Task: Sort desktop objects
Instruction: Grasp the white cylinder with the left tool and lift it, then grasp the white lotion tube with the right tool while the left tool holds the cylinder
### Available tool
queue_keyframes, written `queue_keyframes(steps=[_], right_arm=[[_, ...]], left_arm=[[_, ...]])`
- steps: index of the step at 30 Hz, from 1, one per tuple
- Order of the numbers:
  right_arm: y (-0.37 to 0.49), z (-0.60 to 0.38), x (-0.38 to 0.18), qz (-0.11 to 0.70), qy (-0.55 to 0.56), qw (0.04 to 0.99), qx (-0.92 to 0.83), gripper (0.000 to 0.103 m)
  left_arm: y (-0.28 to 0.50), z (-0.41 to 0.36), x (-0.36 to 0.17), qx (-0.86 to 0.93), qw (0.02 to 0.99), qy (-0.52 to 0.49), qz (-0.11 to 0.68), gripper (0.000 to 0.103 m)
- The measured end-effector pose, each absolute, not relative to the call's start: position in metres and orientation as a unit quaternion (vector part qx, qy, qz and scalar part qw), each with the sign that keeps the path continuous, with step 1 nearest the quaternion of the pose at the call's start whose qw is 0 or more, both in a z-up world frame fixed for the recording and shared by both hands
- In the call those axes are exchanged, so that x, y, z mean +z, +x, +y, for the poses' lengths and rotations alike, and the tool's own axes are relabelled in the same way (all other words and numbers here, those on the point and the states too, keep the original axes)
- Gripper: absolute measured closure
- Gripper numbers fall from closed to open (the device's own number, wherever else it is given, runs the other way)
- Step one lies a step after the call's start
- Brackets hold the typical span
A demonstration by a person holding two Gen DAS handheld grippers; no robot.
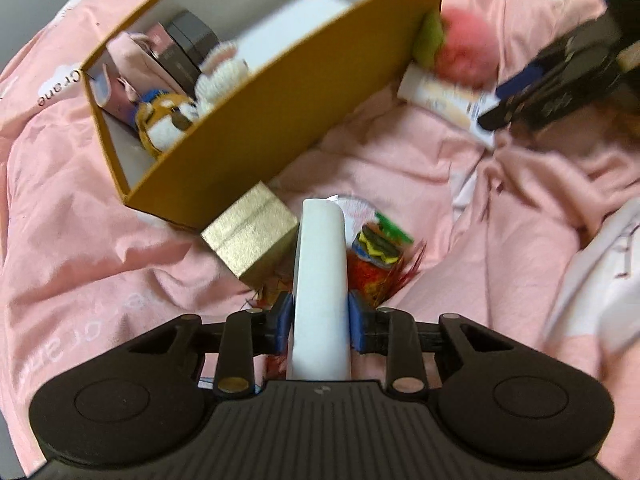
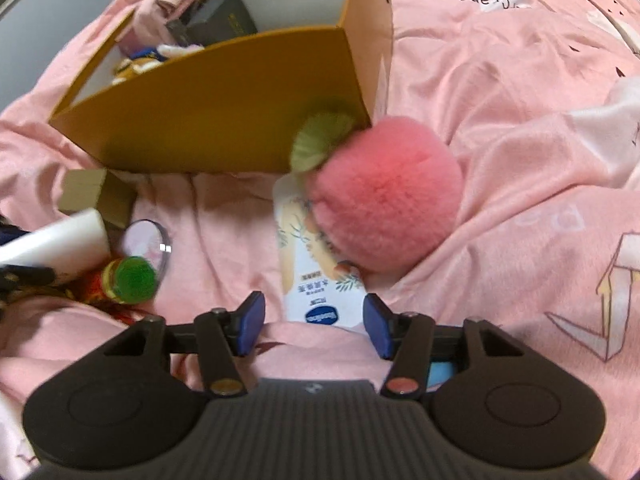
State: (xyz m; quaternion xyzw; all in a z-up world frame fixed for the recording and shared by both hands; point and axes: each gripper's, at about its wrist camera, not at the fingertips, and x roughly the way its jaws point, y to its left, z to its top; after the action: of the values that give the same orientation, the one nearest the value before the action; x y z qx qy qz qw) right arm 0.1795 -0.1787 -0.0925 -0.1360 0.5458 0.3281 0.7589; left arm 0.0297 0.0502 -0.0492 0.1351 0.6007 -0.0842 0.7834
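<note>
The left gripper is squeezed tight on a white block, with one blue pad on each side of it. The block points forward, toward a big yellow box that sits on a pink sheet with lots of wrinkles. Inside the box are a small tiger toy, a white bunny toy, a dark box and something pink. A small gold box sits just beside the yellow box, at its near wall. Next to the white block is a little bottle with a green cap, lying on the sheet, and a small round mirror is near it. The right gripper is open, and its two blue pads stand apart. Between them lies the end of a white lotion tube with a blue mark on it. The pads are on each side of the tube, but I cannot tell if they touch it. A fluffy pink peach toy with a green leaf rests on the far part of the tube. The leaf touches the corner of the yellow box.
</note>
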Motion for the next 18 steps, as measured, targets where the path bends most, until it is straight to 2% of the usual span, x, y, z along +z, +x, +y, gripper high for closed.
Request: queue_keyframes(steps=[8,13,16,18], right_arm=[[0.185,-0.168,-0.098,0.539,-0.169,0.754,0.335,0.046],[0.201,-0.167,-0.118,0.562,-0.156,0.739,0.338,0.046],[0.202,-0.168,-0.117,0.566,-0.146,0.735,0.344,0.05],[0.198,-0.169,-0.113,0.562,-0.149,0.736,0.348,0.06]], left_arm=[[0.04,0.046,-0.025,-0.095,0.84,0.063,0.531,0.07],[0.059,0.037,-0.031,-0.107,0.856,0.02,0.506,0.071],[0.069,0.028,-0.04,-0.114,0.856,-0.006,0.503,0.071],[0.073,0.024,-0.048,-0.111,0.858,-0.017,0.501,0.071]])
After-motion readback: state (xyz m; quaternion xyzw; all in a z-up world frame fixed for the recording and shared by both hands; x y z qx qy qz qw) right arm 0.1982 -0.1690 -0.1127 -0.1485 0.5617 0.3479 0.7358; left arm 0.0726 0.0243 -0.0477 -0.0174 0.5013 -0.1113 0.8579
